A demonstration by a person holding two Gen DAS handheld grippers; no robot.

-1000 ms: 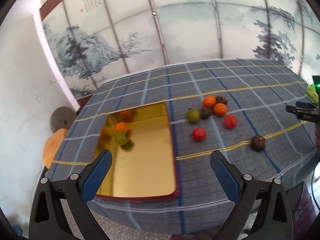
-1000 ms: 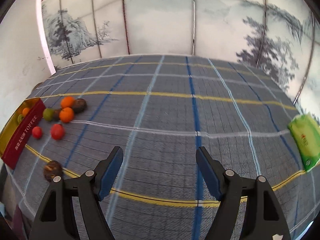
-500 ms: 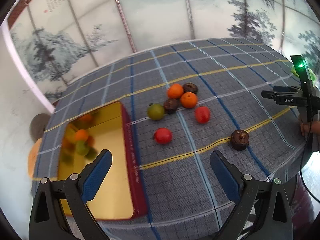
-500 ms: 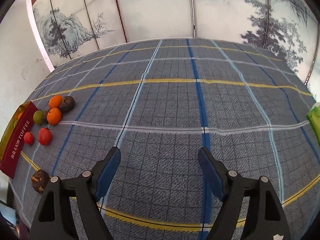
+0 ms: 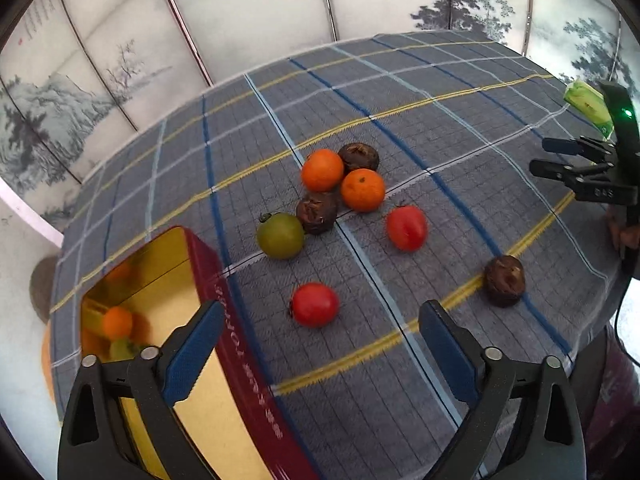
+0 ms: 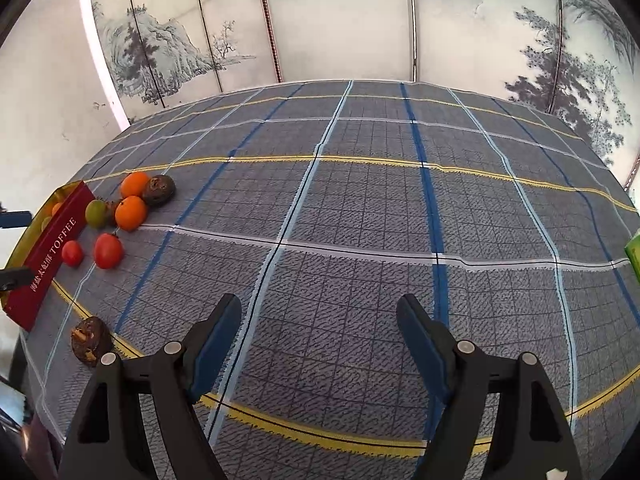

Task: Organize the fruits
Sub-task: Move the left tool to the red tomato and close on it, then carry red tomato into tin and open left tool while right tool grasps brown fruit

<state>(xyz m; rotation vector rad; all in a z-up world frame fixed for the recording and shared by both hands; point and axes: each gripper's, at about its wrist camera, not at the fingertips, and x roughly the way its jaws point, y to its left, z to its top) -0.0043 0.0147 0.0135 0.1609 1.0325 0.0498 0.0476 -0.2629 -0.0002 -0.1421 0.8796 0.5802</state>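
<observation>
**A:** Left gripper (image 5: 318,334) poised over the plaid tablecloth (image 5: 400,120), jaws wide and just narrowing, nothing between them; the near red tomato (image 5: 314,305) sits at twelve o'clock, just beyond the fingertips

**B:** And the rest of the fruit?

**A:** Green tomato (image 5: 280,235) at eleven o'clock from it, second red tomato (image 5: 407,227) at one, two oranges and dark wrinkled fruits touching in a cluster beyond. The gold tin (image 5: 160,264) with red walls lies at nine o'clock, some fruit already inside

**B:** How will the tomato handle?

**A:** Likely light, smooth, thin-skinned and prone to roll; best pinched gently across its widest middle

**B:** The right gripper (image 6: 320,334)?

**A:** Jaws spread, empty, over bare cloth, well apart from the fruit
</observation>
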